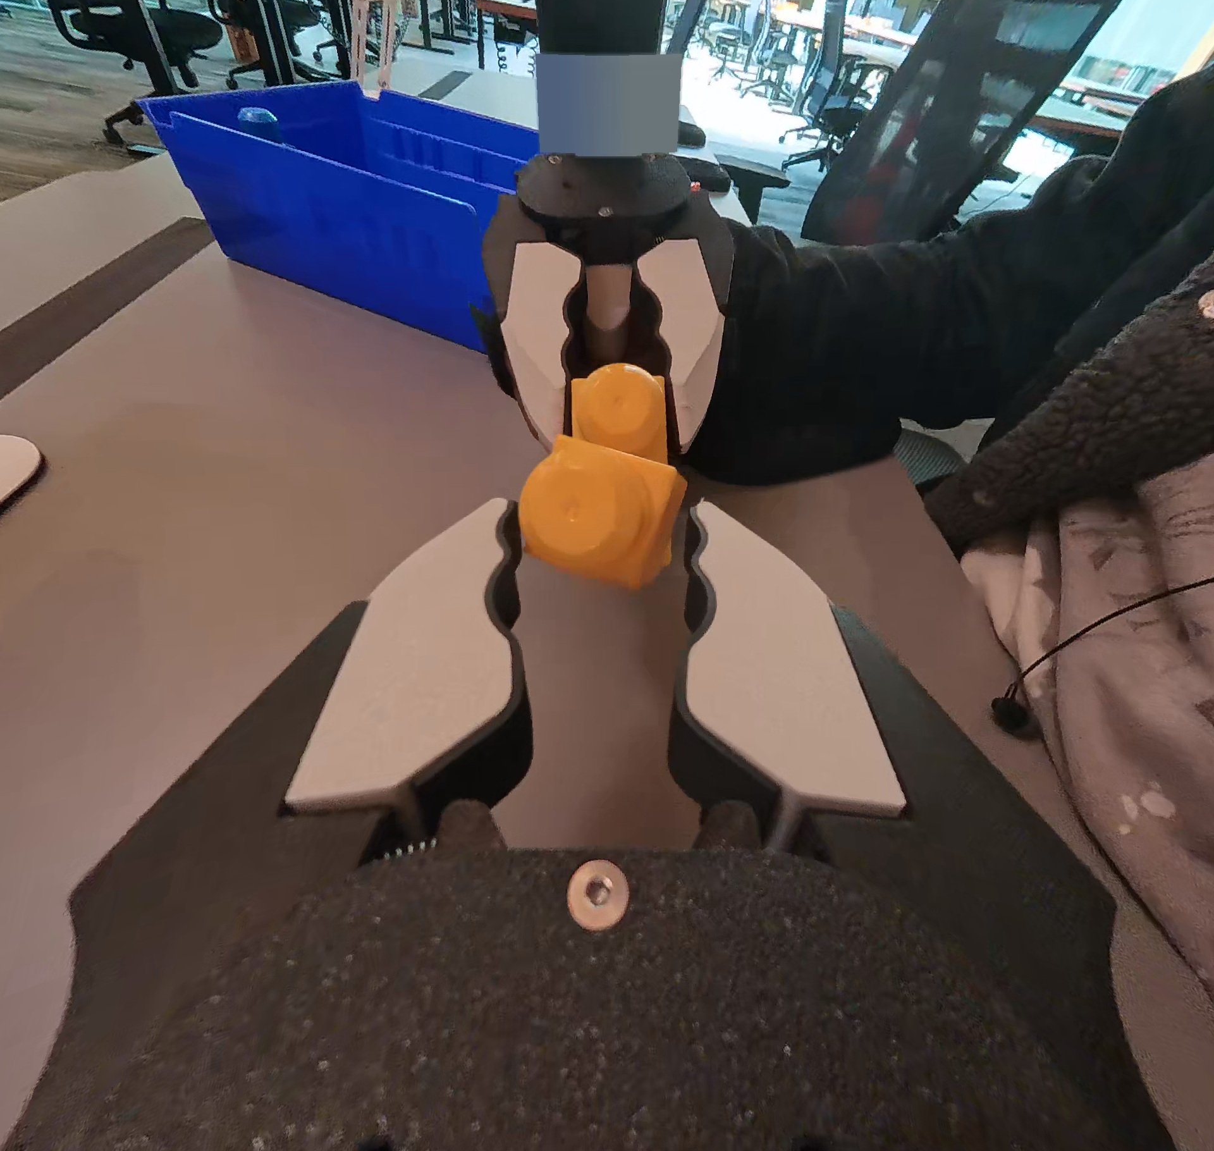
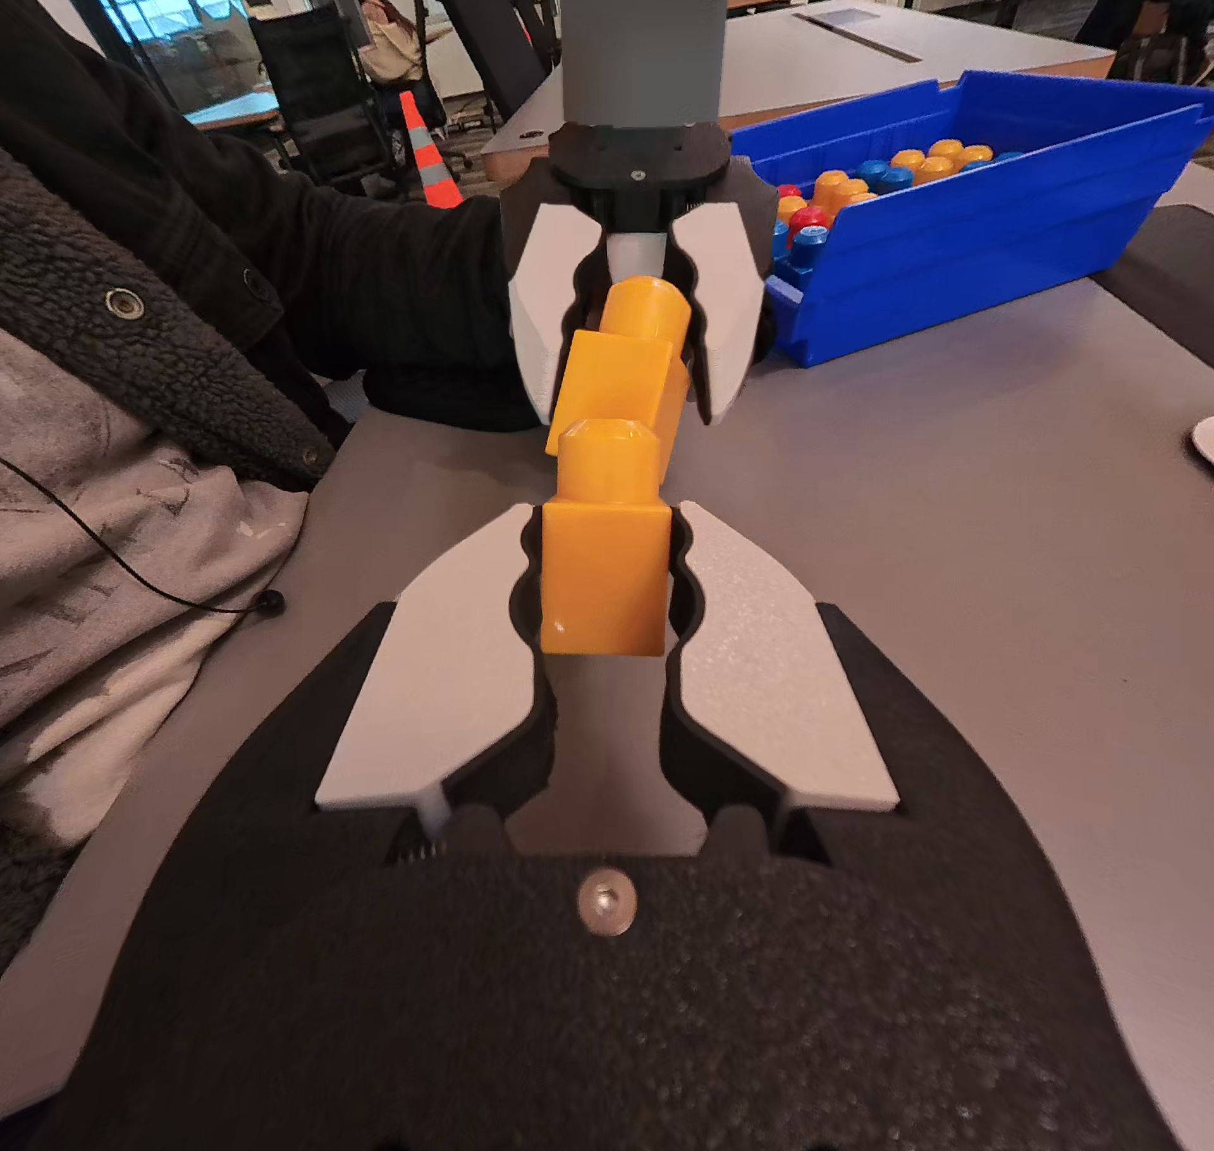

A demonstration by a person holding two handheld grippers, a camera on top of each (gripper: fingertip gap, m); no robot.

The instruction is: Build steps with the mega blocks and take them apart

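Between the two facing tongs, held above the tabletop: two orange blocks, single-stud, meeting at a corner in a step.

Near block (image 2: 604,584): in the right wrist view it sits at the tips of the right tongs (image 2: 604,567), stud pointing away from the camera toward the opposite tongs. Both pads press its side faces; gripped.

Far block (image 2: 621,383): same view, just beyond the near one and offset up and slightly to one side, stud tilted further away. The left tongs (image 2: 630,357) come in from the far side and close around it.

Left wrist view, same pair reversed: the block with its stud facing the camera (image 1: 598,521) lies at the tips of the left tongs (image 1: 601,528), pads against its sides, so gripped. The other block (image 1: 621,413) sits behind it inside the right tongs (image 1: 617,397), also clamped.

Governing relation: the pair's long axis runs straight along the line from one pair of tongs to the other, each block nearest its own tongs. Whether the two are pressed fully together or just apart cannot be told. Judgement: any joining or parting would run along or across that shared axis.

Bin (image 2: 972,226): blue, on the tabletop beyond the left tongs in the right view, holding orange, blue and red blocks.

Tabletop (image 2: 920,528): grey, beneath everything.

Sleeve (image 1: 887,331): dark, behind the right tongs.
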